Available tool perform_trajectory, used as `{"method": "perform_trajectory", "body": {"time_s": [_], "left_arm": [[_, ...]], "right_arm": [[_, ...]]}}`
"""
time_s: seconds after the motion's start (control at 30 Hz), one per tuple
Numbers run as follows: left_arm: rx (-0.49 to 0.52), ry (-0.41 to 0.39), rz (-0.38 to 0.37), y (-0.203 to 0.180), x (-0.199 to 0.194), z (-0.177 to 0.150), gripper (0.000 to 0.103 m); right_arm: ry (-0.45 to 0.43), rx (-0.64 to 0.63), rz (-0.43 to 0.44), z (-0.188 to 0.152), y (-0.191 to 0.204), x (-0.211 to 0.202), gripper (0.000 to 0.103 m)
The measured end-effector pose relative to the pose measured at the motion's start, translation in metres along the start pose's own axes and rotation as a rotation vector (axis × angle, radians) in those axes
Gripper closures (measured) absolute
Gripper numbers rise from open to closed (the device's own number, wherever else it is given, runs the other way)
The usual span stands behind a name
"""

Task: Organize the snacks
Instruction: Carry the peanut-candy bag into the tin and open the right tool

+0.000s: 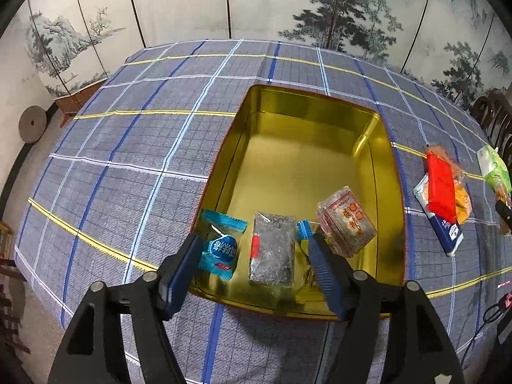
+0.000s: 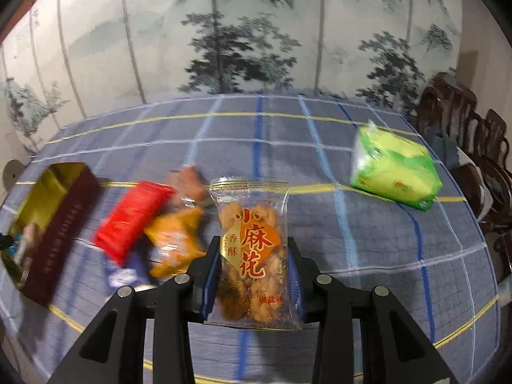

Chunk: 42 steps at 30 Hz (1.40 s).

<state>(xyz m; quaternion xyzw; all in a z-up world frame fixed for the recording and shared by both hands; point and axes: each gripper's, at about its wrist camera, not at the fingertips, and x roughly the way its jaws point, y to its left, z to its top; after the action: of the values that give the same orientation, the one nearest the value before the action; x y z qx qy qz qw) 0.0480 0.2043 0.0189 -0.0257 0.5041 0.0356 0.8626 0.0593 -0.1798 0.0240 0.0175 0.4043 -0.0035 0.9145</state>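
A gold-lined tin (image 1: 320, 108) sits open on the plaid cloth. Inside at its near end lie a blue candy packet (image 1: 220, 249), a grey wrapped bar (image 1: 272, 249) and a clear packet with red print (image 1: 347, 220). My left gripper (image 1: 254, 267) is open and empty, its fingers straddling the grey bar above the tin's near edge. My right gripper (image 2: 254, 272) is shut on a clear packet of fried twists (image 2: 252, 249) and holds it above the cloth. The tin shows at far left in the right wrist view (image 2: 60, 224).
A pile with a red packet (image 1: 441, 188), an orange packet (image 2: 174, 240) and a blue-white packet (image 1: 448, 233) lies right of the tin. A green packet (image 2: 395, 172) lies farther right. Dark wooden chairs (image 2: 473, 147) stand along the table's right side. A painted screen stands behind.
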Motion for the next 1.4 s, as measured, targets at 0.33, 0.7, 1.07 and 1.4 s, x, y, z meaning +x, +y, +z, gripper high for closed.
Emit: {"method": "perform_trajectory", "body": {"time_s": [0.33,0.7,1.07,1.4], "left_arm": [[-0.033,-0.039,0.005,0.016,-0.019,-0.011,0.028],[-0.101,-0.063,0.018,0.045,-0.038,-0.023,0.028],[-0.169,-0.074,0.038,0.073,-0.046,-0.028,0.027],[-0.202,-0.067,0.05,0.087,-0.048,-0.032,0.027]], "right_arm": [[0.021,-0.132,0.173,0.006,0.101,-0.012,0.066],[0.049,-0.277,0.335,0.003,0.204,-0.016,0.066],[0.095,-0.385,0.427,-0.011,0.269,-0.016,0.066],[0.153,-0.449,0.501,-0.026,0.31,-0.007,0.066]]}}
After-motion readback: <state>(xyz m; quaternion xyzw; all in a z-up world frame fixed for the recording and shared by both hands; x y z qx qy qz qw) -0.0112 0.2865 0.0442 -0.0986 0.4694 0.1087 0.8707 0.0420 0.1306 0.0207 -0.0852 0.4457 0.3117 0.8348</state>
